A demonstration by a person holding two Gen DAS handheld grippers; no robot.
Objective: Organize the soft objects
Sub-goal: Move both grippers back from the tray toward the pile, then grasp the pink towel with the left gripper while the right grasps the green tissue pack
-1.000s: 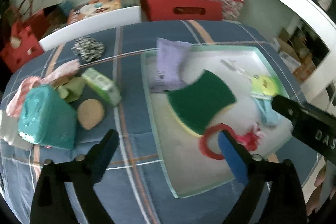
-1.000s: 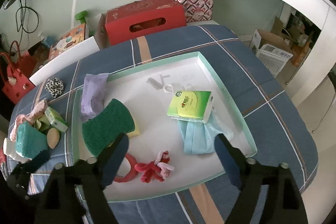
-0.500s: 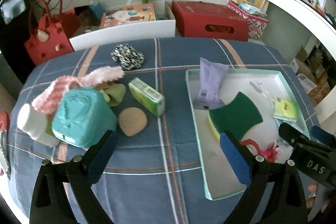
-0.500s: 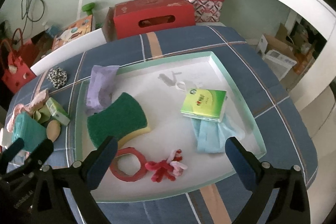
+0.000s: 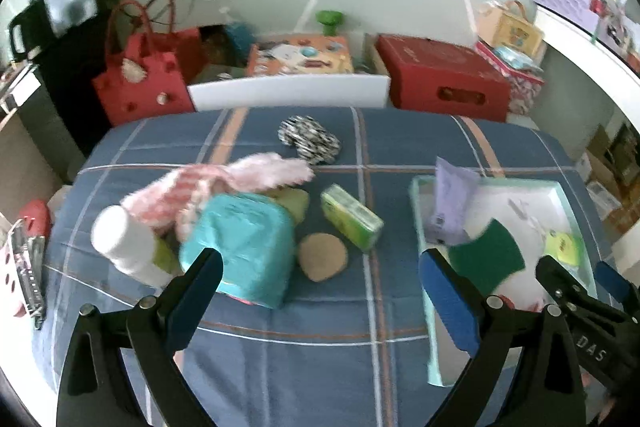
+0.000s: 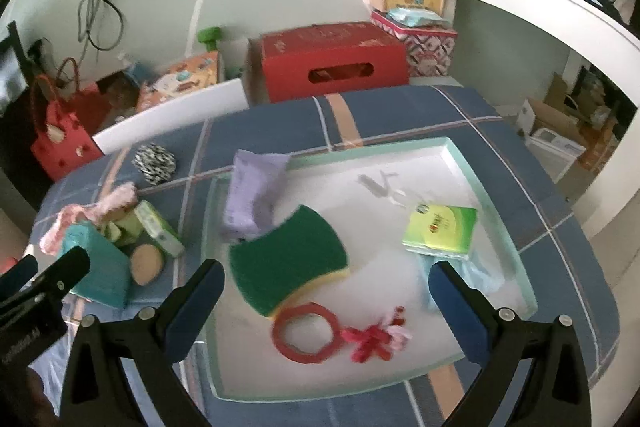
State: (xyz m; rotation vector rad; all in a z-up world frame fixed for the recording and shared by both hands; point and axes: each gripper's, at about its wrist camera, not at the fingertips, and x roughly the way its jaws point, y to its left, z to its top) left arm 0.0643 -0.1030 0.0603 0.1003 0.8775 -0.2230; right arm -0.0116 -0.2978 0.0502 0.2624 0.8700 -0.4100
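Fingers on both my grippers stand wide apart and hold nothing: the left gripper (image 5: 320, 291) hangs over the blue checked bench (image 5: 320, 339), the right gripper (image 6: 326, 297) over the tray (image 6: 496, 187). From the right wrist, the tray fills the centre, with the loose pile at 9 o'clock. In the tray lie a green sponge (image 6: 286, 259), a lilac cloth (image 6: 256, 195) draped over the rim at 11 o'clock, a tissue pack (image 6: 442, 231) at 3 o'clock resting on a pale blue cloth (image 6: 482, 277), a red ring (image 6: 304, 331) and a red scrunchie (image 6: 376, 339) at 6 o'clock. From the left wrist, a teal pack (image 5: 244, 243), pink fluffy cloth (image 5: 240, 175), white bottle (image 5: 128, 247), green pack (image 5: 352, 217), tan puff (image 5: 322, 255) and zebra scrunchie (image 5: 310, 139) sit on the bench.
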